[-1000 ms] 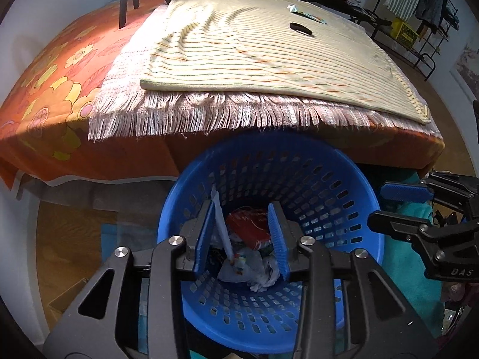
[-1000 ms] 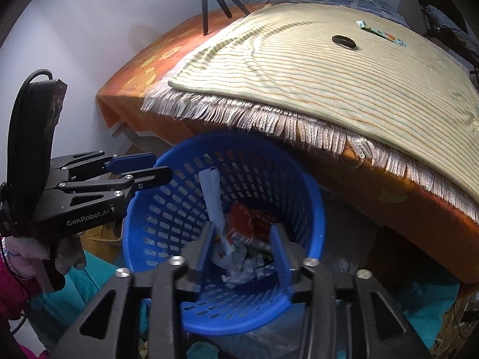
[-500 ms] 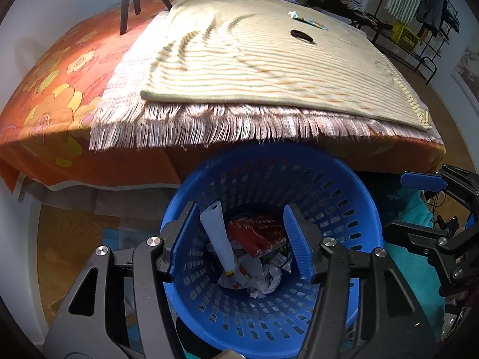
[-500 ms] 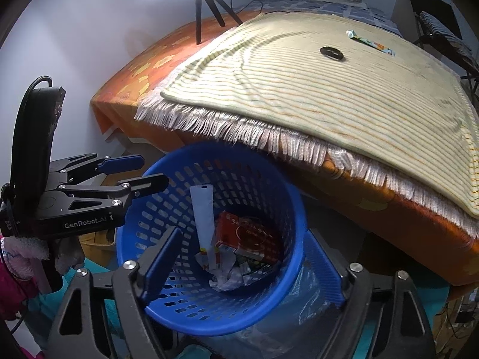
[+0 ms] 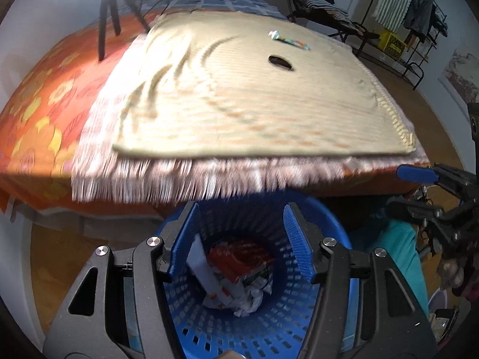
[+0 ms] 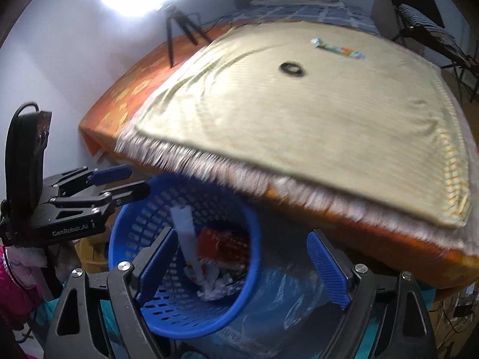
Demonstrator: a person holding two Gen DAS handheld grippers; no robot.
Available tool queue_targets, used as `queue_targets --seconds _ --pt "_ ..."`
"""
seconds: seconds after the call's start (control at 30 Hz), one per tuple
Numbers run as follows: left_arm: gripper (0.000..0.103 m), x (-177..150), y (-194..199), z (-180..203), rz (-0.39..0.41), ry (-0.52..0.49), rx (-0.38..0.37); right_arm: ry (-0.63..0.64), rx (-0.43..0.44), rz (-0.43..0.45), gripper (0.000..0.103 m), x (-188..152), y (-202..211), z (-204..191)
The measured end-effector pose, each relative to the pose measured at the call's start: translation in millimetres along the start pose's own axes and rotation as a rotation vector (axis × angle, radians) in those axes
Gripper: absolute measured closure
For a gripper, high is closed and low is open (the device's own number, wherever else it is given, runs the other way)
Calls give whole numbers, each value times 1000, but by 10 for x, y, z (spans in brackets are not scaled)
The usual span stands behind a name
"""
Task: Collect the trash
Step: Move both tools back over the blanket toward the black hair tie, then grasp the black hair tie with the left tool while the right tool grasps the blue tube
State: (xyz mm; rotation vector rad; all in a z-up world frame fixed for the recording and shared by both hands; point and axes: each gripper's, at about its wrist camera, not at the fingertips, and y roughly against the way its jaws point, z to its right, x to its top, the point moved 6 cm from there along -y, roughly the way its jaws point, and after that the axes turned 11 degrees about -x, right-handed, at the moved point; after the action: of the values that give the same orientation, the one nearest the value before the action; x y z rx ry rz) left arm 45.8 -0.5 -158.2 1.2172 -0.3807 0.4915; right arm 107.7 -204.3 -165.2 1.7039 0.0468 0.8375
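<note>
A blue perforated basket sits on the floor at the foot of the bed. It holds a red wrapper, a white strip and crumpled paper. My left gripper hangs open above the basket with nothing between its fingers. My right gripper is over the basket too. Its jaws are opening, and they are empty. On the striped cloth lie a colourful wrapper and a black ring, both far from the grippers. The right wrist view shows the same wrapper and ring.
The bed has an orange flowered sheet under a fringed yellow cloth that overhangs the basket. A tripod stands on the bed's far left. A clear plastic bag lies beside the basket. A chair and a clothes rack stand at the back right.
Both grippers have spread their jaws wider, the right one much more. Both have risen from the basket, so more of the bed shows and the basket sits lower in view.
</note>
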Motion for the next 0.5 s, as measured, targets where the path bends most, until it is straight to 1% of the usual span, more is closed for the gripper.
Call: queue_targets --seconds 0.17,0.27,0.4,0.5 --pt "43 333 -80 175 9 -46 -27 -41 -48 65 13 346 86 388" --pt "43 509 -171 263 8 -52 -49 -43 -73 105 13 568 116 575" --pt "43 727 -322 352 3 -55 -68 -28 -102 137 13 841 112 738" --pt "43 872 -424 406 0 -63 -75 -14 -101 146 13 1049 67 843"
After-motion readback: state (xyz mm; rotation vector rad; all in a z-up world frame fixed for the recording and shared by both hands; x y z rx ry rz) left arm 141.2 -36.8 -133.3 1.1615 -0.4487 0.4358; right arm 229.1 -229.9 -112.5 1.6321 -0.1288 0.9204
